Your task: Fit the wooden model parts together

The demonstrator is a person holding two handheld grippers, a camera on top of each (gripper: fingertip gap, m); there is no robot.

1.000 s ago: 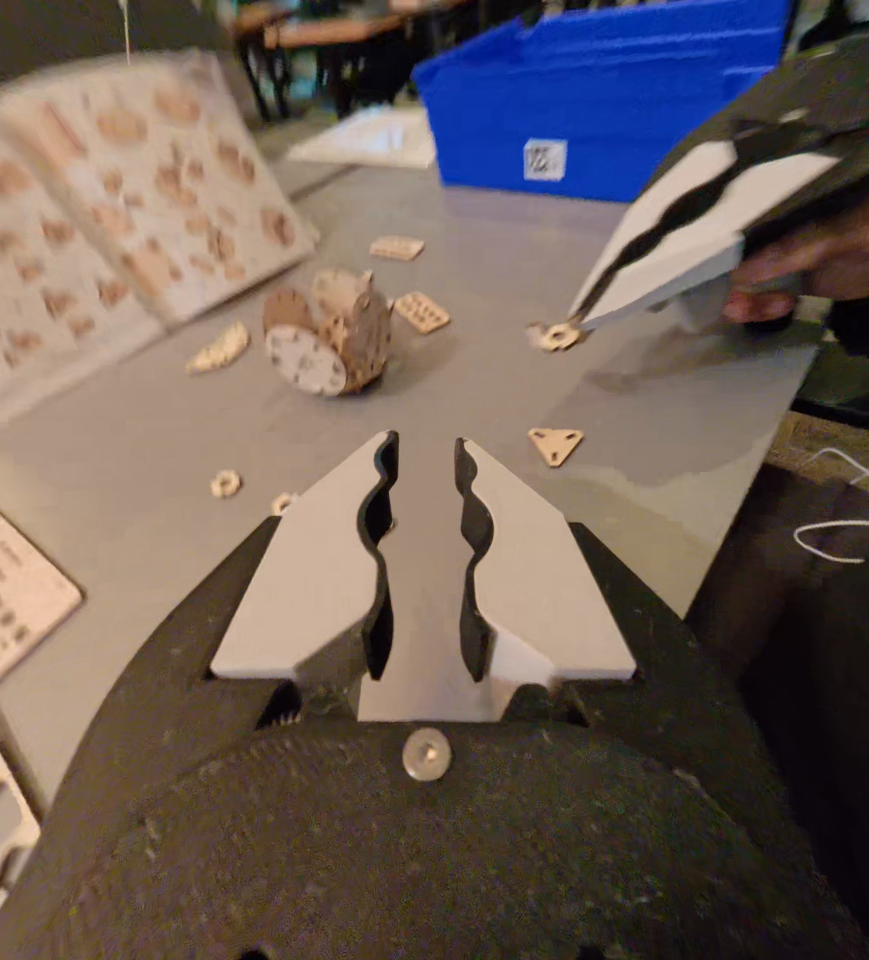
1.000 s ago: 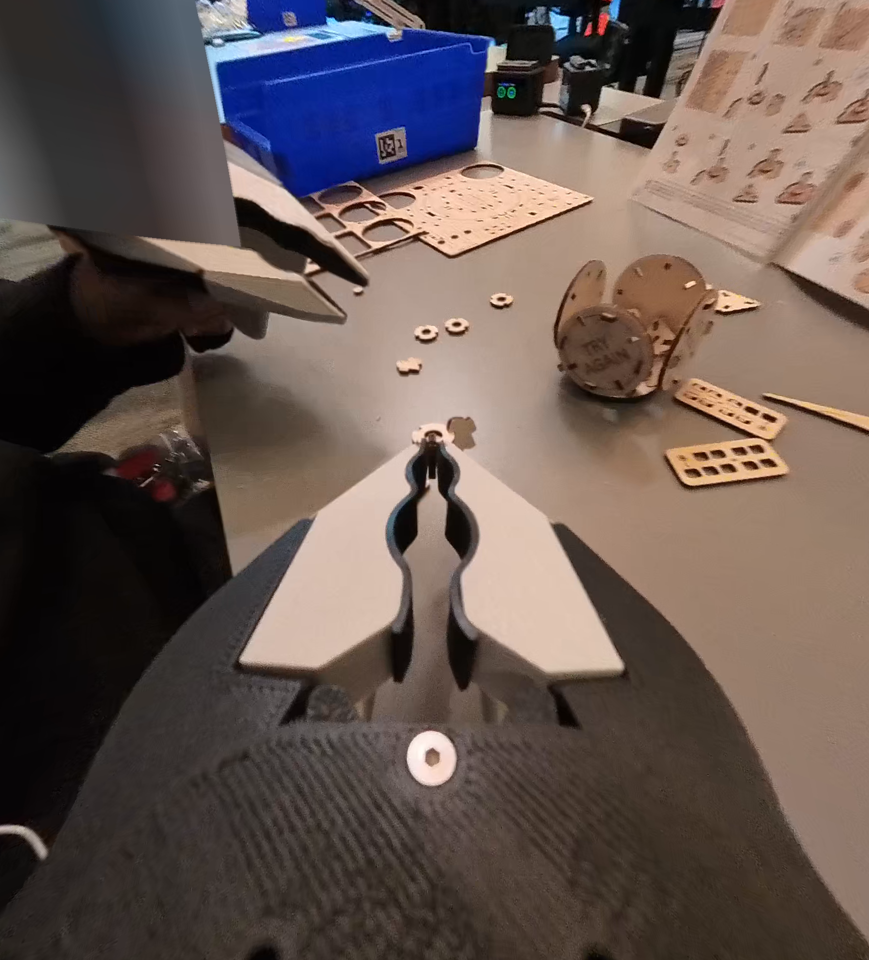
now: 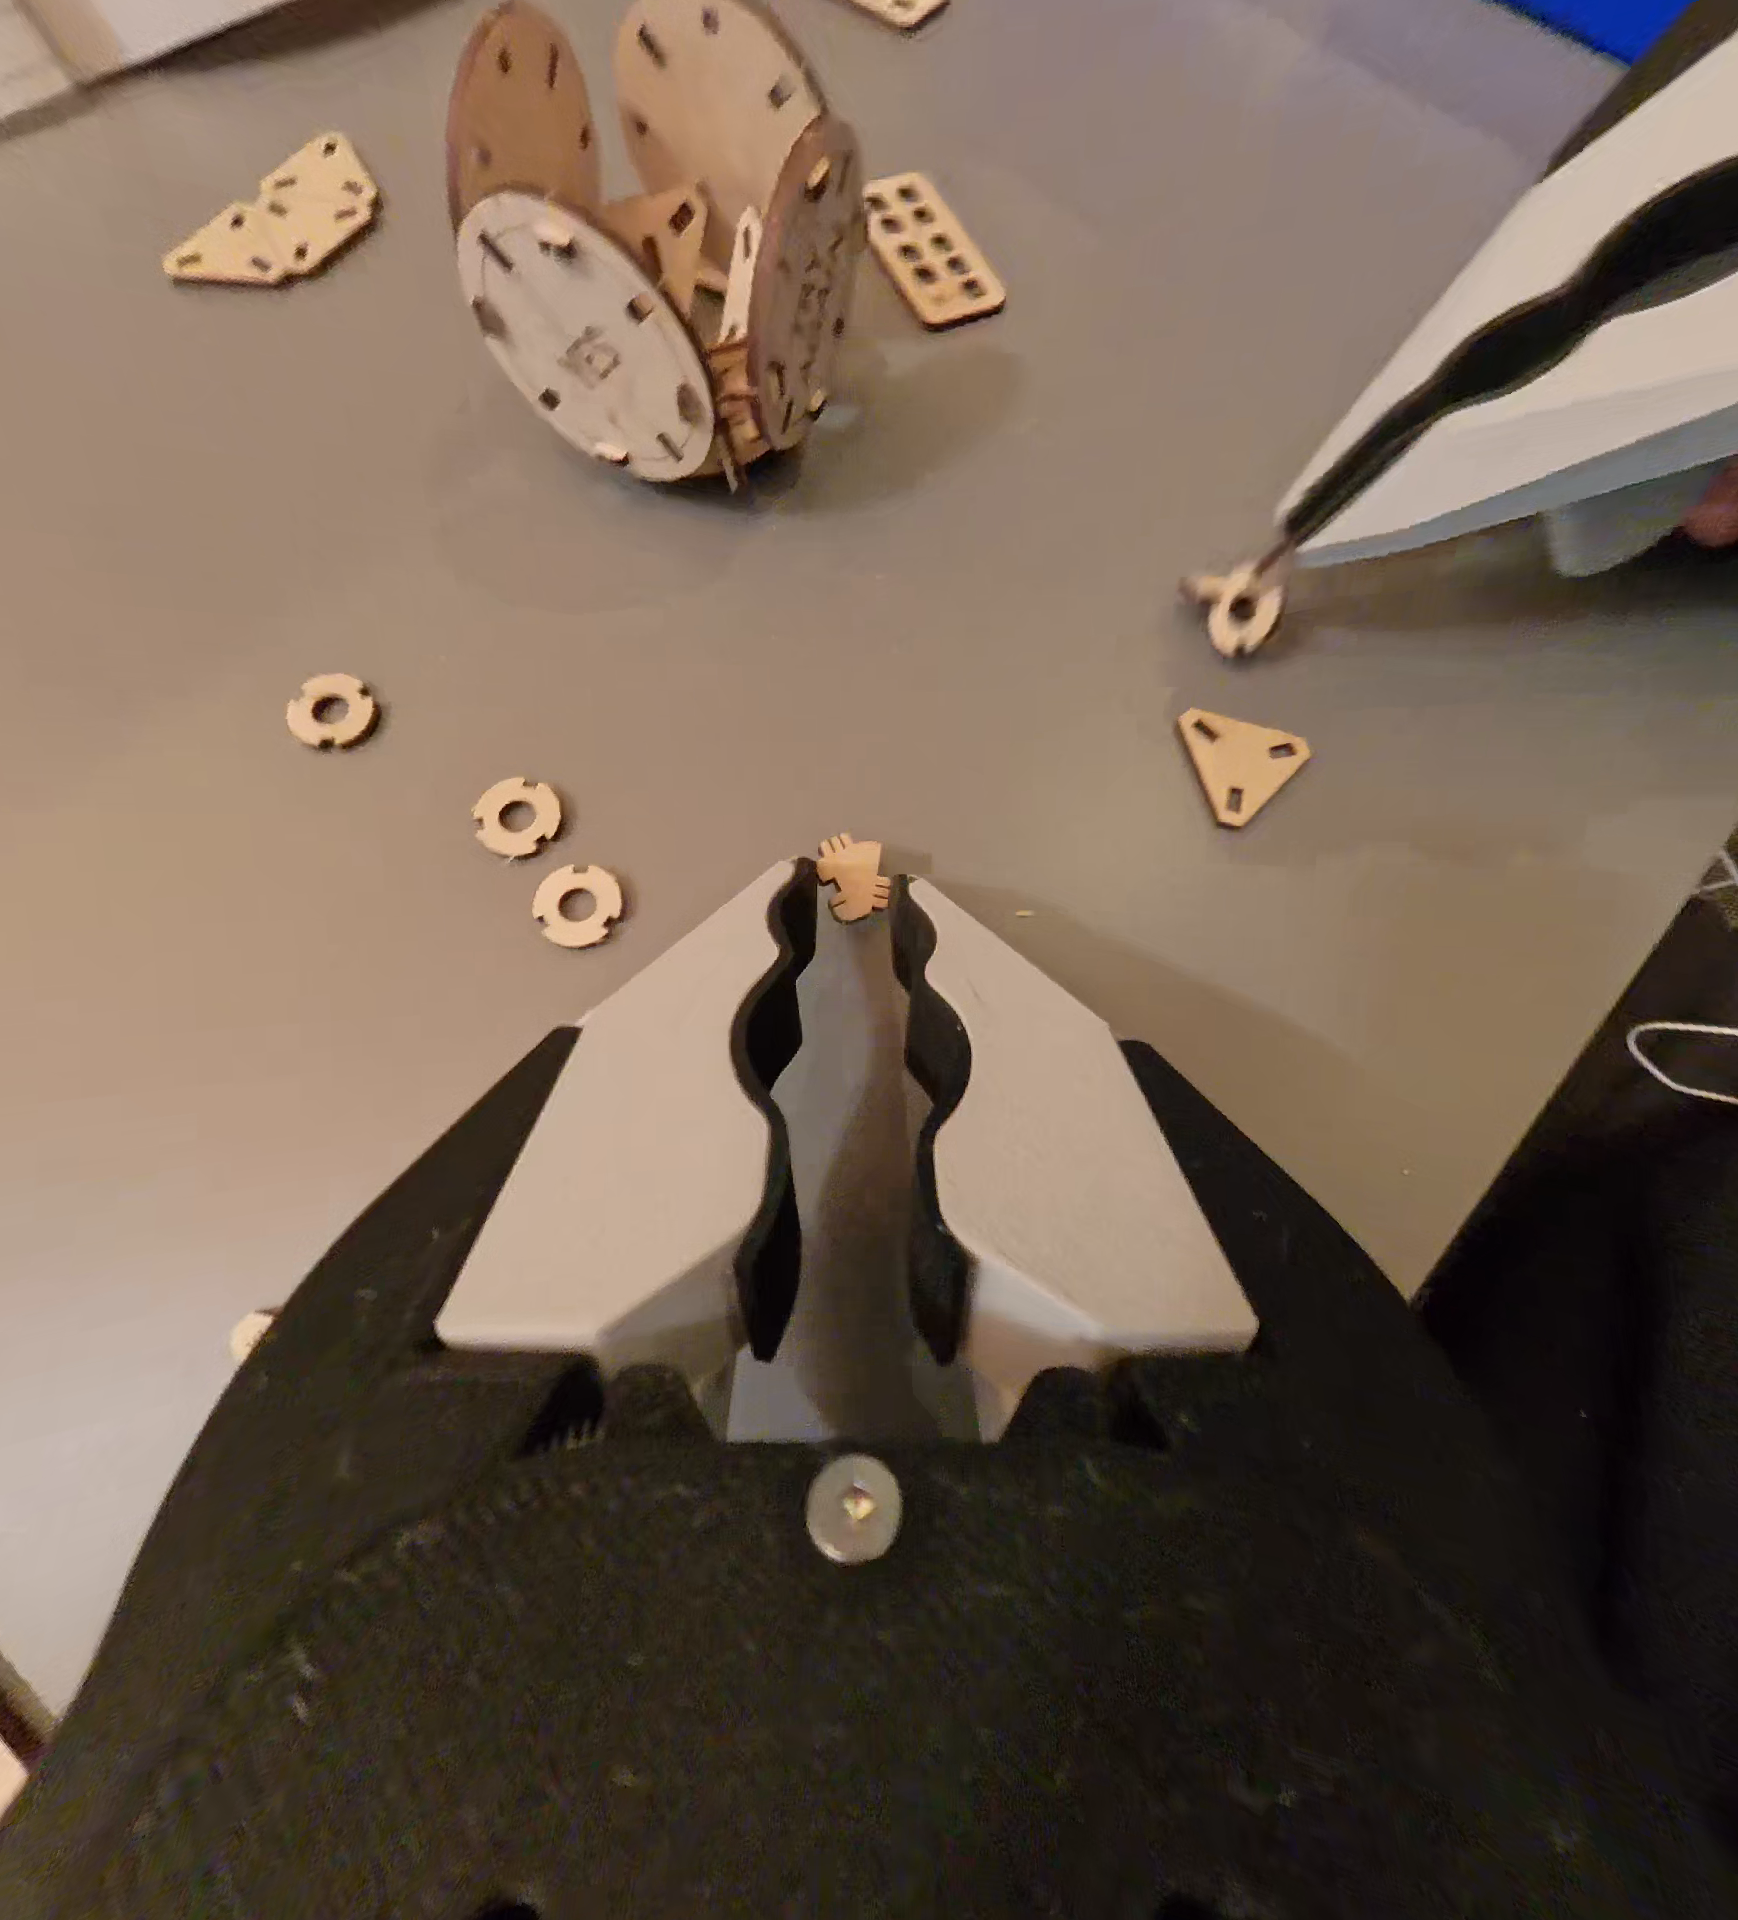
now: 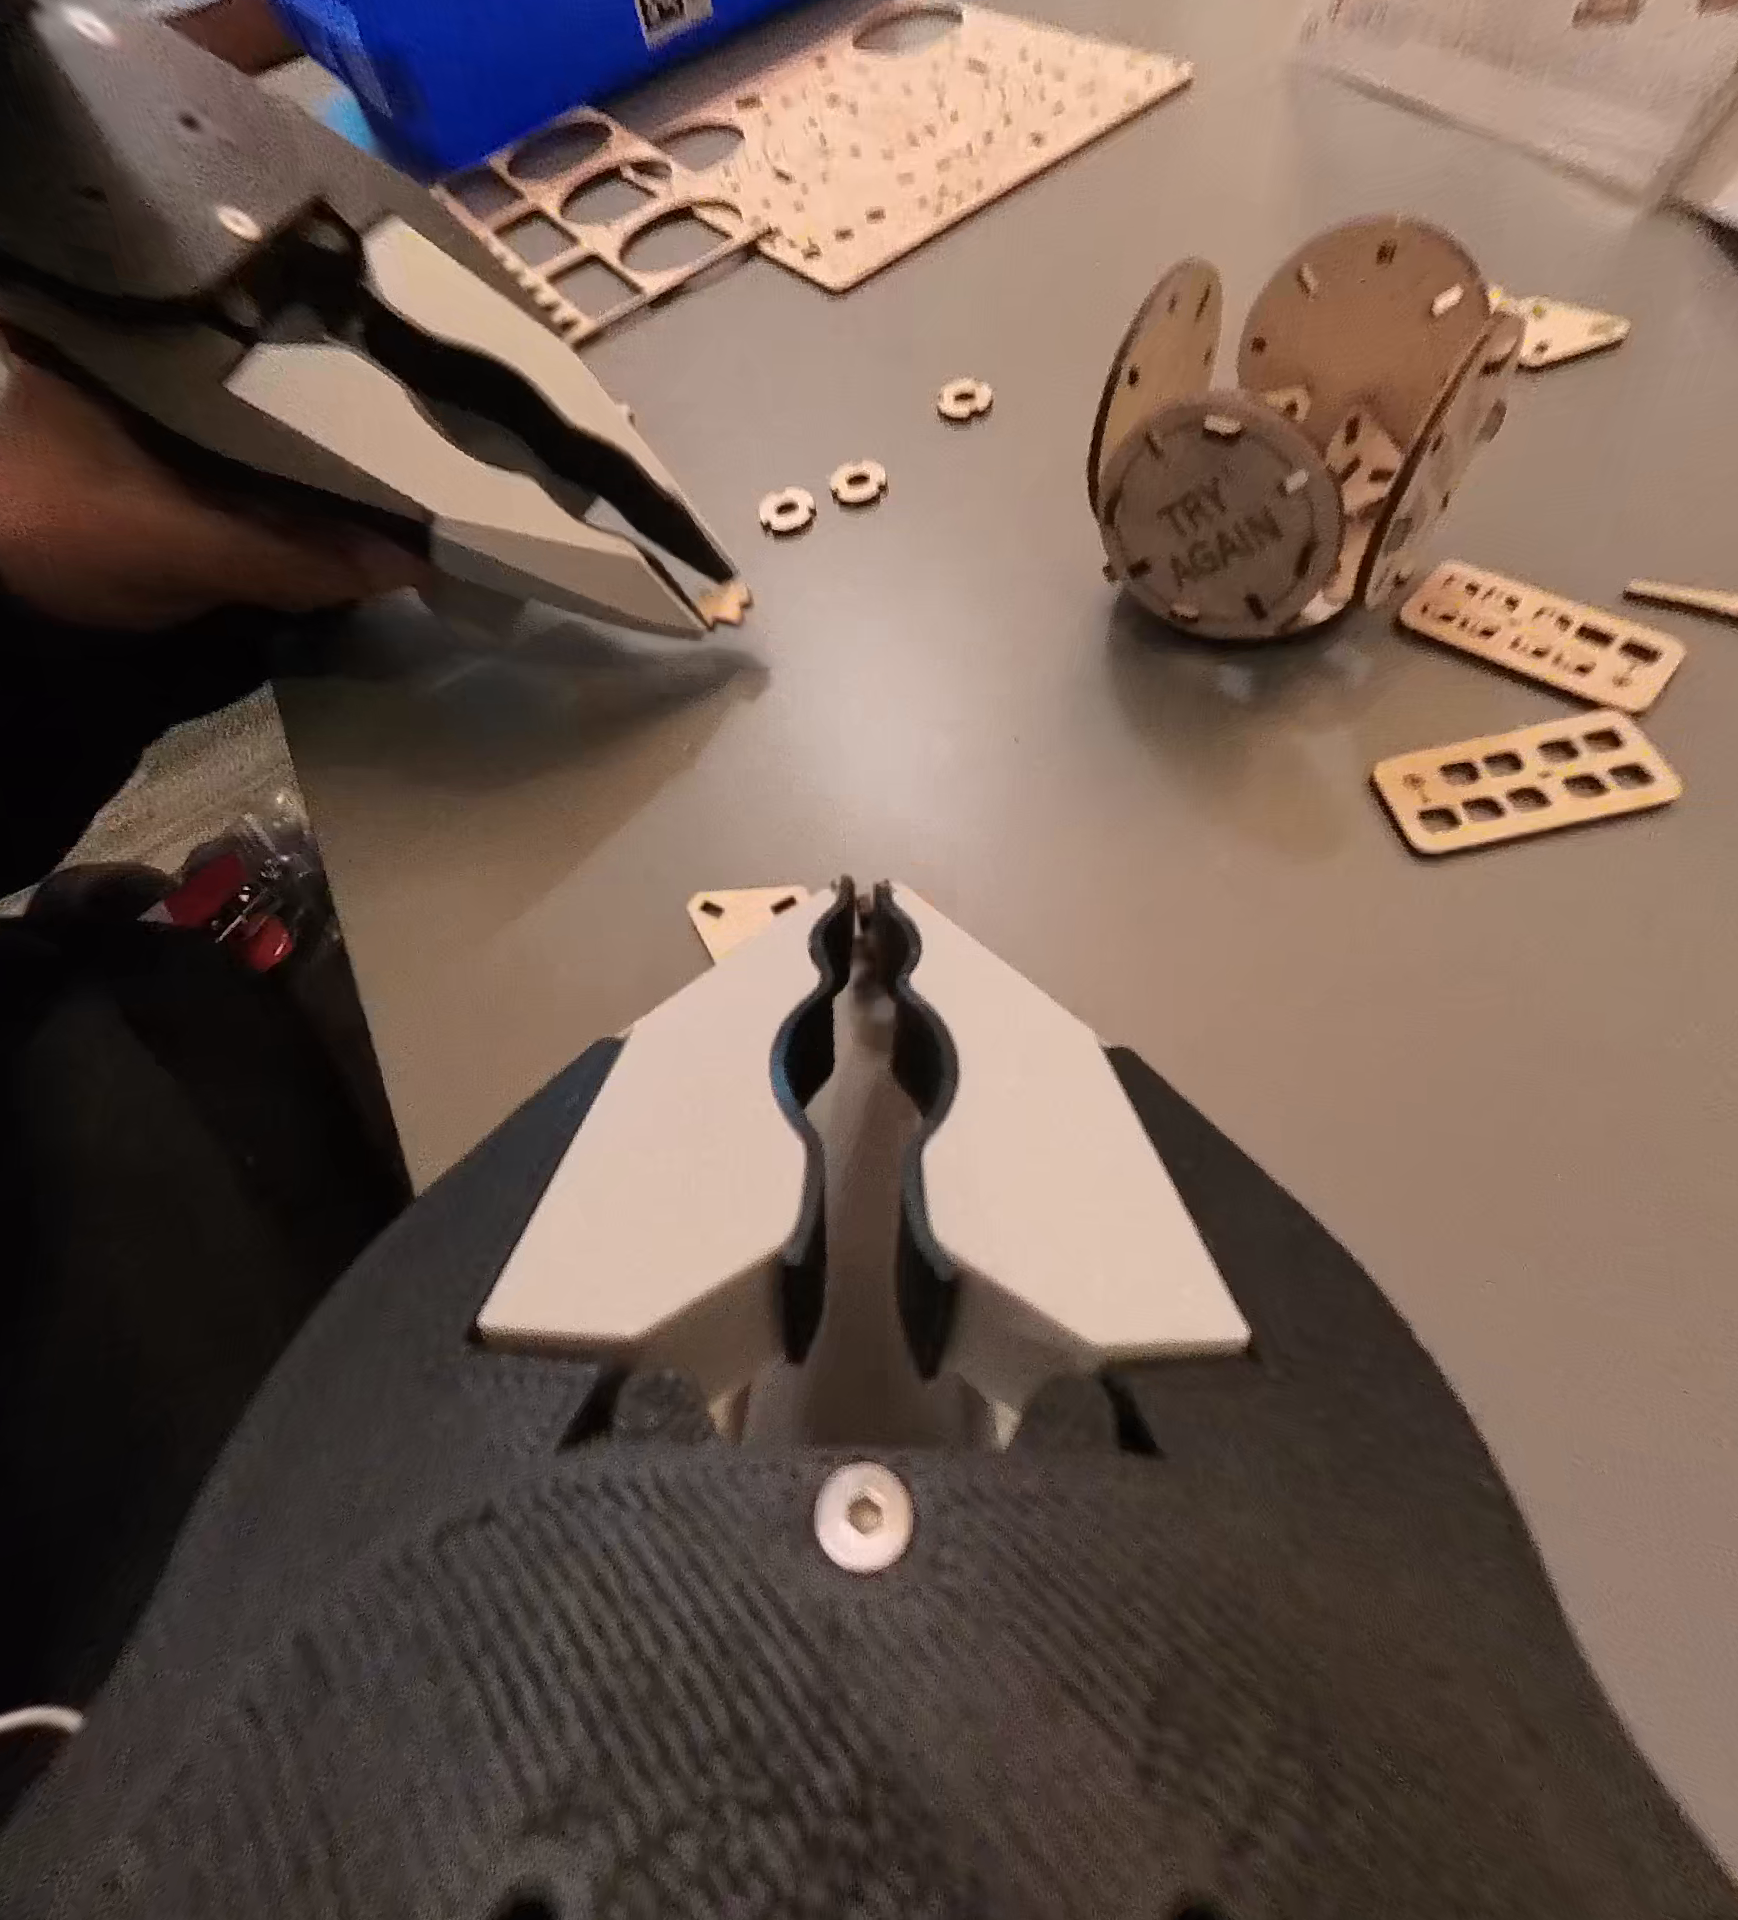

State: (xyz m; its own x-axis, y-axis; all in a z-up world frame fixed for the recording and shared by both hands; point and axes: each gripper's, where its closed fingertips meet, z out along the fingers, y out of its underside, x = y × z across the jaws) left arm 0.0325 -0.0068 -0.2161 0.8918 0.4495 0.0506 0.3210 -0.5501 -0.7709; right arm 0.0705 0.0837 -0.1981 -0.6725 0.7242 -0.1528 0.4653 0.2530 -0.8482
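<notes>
A grey table [image 3: 948, 582] fills both views, strewn with pale wooden parts; its edge drops to dark cloth on one side. At the far end stand a blue bin [image 4: 491, 73] with a label, a cut-out sheet [image 4: 844, 135] and printed pages [image 4: 1530, 73]. A slotted wooden ball [image 3: 657, 260] with engraved writing sits mid-table.

The left gripper [image 3: 849, 883] is clamped on a small toothed piece [image 3: 852, 883] near three rings [image 3: 519, 817]. The right gripper [image 3: 1260, 566] is shut on a ring [image 3: 1239, 613], just above a triangle [image 3: 1241, 764].
</notes>
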